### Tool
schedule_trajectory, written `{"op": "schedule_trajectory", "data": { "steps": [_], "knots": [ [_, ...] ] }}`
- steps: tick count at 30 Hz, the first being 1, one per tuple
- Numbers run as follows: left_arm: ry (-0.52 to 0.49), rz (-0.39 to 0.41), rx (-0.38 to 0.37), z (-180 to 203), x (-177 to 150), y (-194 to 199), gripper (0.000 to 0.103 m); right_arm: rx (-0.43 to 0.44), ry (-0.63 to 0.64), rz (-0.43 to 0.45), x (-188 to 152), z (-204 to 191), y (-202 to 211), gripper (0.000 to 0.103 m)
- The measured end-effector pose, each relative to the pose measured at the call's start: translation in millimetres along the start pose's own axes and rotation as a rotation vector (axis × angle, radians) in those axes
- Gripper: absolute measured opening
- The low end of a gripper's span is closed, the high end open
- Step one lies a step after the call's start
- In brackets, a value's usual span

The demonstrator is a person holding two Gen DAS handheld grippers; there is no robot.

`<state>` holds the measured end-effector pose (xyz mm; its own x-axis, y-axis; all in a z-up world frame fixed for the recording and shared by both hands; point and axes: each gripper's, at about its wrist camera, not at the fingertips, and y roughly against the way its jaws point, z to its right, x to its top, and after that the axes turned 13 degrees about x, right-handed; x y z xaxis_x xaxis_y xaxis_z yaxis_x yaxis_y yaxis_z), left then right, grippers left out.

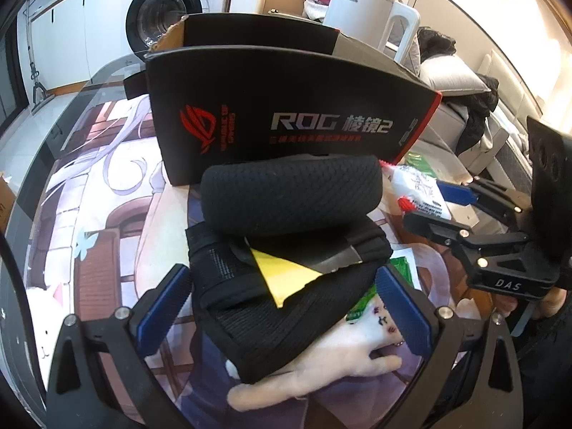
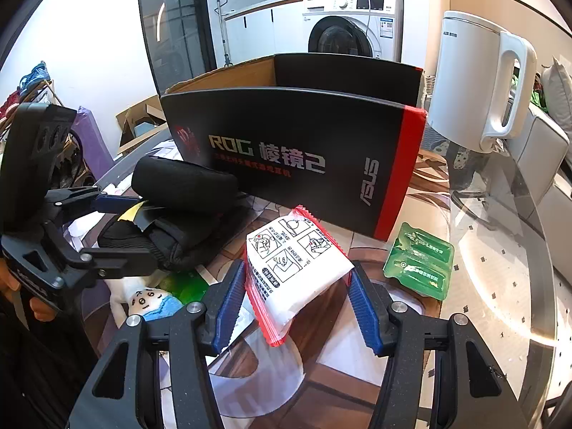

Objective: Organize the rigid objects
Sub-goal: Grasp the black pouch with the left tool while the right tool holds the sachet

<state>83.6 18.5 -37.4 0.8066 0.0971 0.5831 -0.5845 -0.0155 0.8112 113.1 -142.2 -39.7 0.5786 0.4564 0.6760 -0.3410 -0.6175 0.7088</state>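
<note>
In the left wrist view my left gripper [image 1: 284, 279] straddles a black mesh pouch [image 1: 286, 307] with a yellow tag, and its blue pads [image 1: 164, 307] touch both sides of the pouch. A black mesh roll [image 1: 289, 193] lies just beyond the pouch, against the open black ROG box [image 1: 286, 114]. In the right wrist view my right gripper [image 2: 296, 275] is shut on a tilted white packet with red zip edges [image 2: 296, 261], in front of the box [image 2: 304, 150]. Each gripper also shows in the other's view: the right gripper [image 1: 423, 202] and the left gripper [image 2: 144, 227].
A green sachet pack [image 2: 418, 261] lies right of the packet. A white kettle [image 2: 475, 82] stands at the box's right end. A plush toy [image 1: 321, 361] lies under the pouch on the picture mat. The glass table's edge [image 2: 536, 250] curves round on the right.
</note>
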Motion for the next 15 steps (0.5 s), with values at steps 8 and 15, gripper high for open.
{"op": "schedule_trajectory", "data": {
  "steps": [8, 15],
  "knots": [
    [-0.002, 0.012, -0.026, -1.2, 3.6, -4.5, 0.096, 0.002, 0.000, -0.006, -0.7, -0.7, -2.0, 0.057],
    [-0.005, 0.045, -0.067, -4.4, -2.9, 7.7, 0.069, 0.004, -0.002, -0.007, -1.3, 0.0, -3.7, 0.057]
  ]
}}
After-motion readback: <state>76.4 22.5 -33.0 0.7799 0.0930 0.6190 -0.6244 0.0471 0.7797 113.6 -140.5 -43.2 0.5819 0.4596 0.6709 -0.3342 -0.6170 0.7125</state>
